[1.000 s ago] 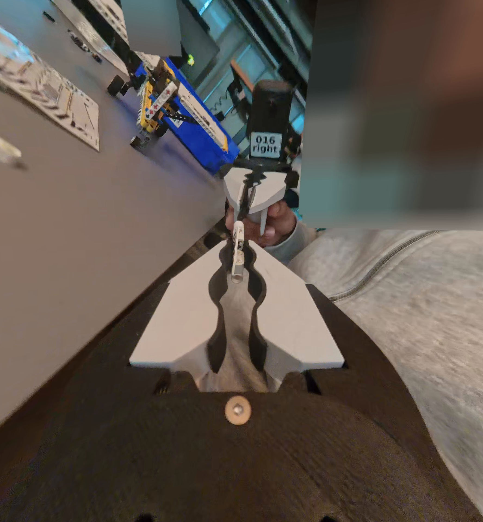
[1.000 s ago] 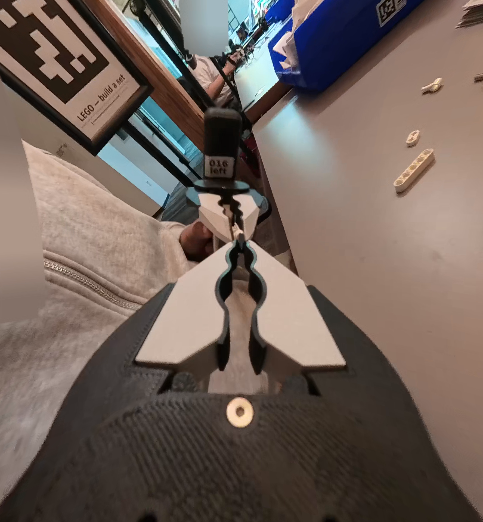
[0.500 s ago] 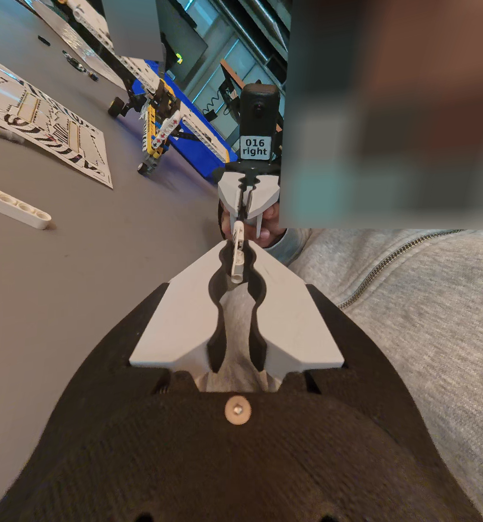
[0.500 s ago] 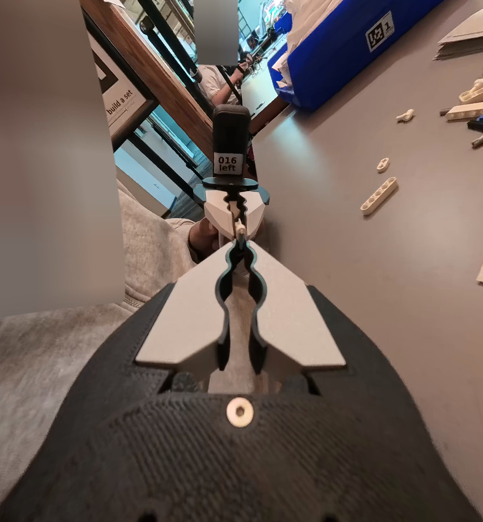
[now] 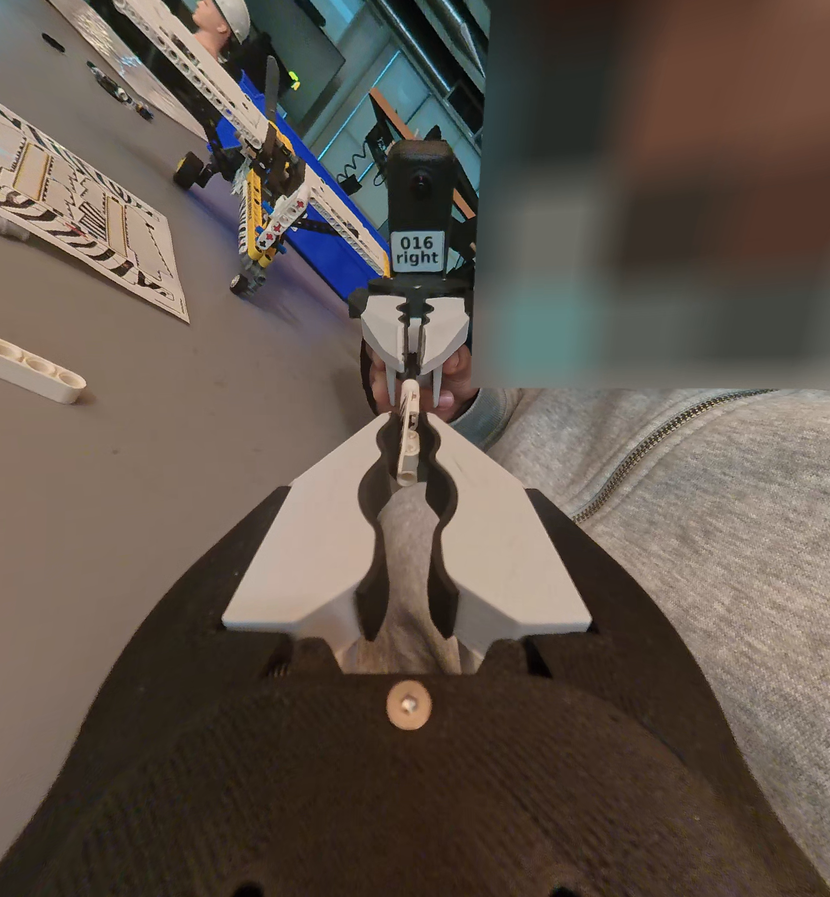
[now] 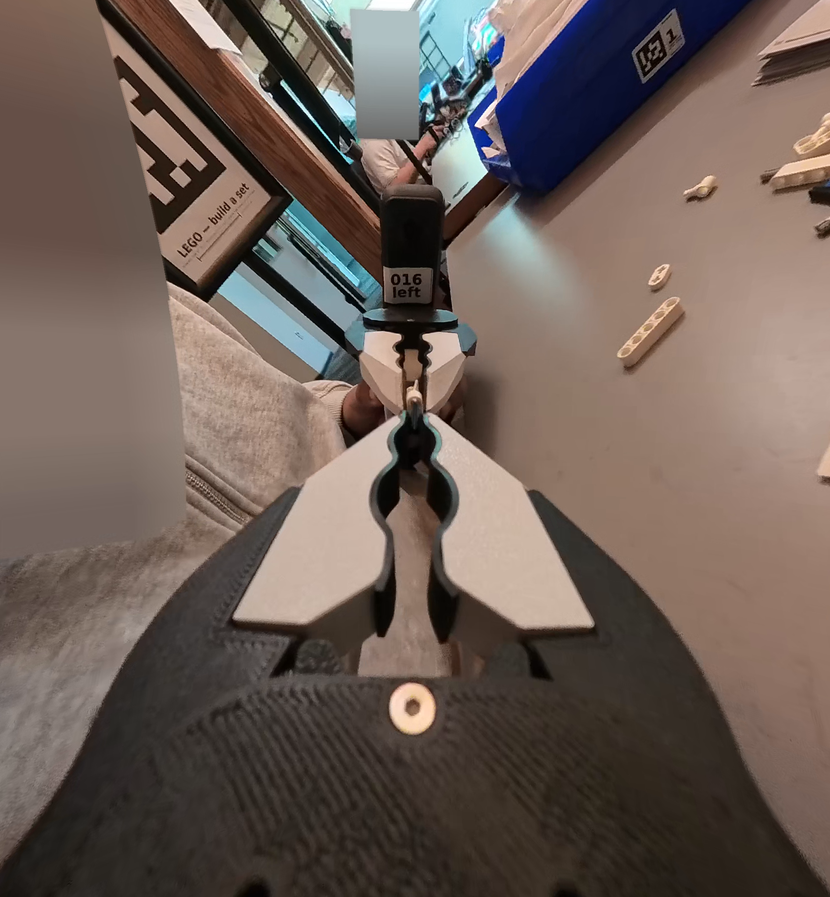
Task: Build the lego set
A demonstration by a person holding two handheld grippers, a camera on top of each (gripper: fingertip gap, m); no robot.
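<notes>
Lego beam (image 5: 409,446), small and white, sits clamped between my left fingers (image 5: 355,466) at centre frame, its far end meeting my right gripper (image 5: 413,373), whose fingers (image 6: 471,466) pinch a small dark piece (image 6: 412,444) (too tiny to identify). Upper left, the half-built yellow model (image 5: 257,204) stands on the grey desk (image 5: 160,437), beside a printed sheet (image 5: 87,213) and a longer white beam (image 5: 24,364).

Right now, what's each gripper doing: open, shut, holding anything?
Left gripper: shut on a small white lego piece.
Right gripper: shut on a small dark part, tip to tip with the left.
</notes>
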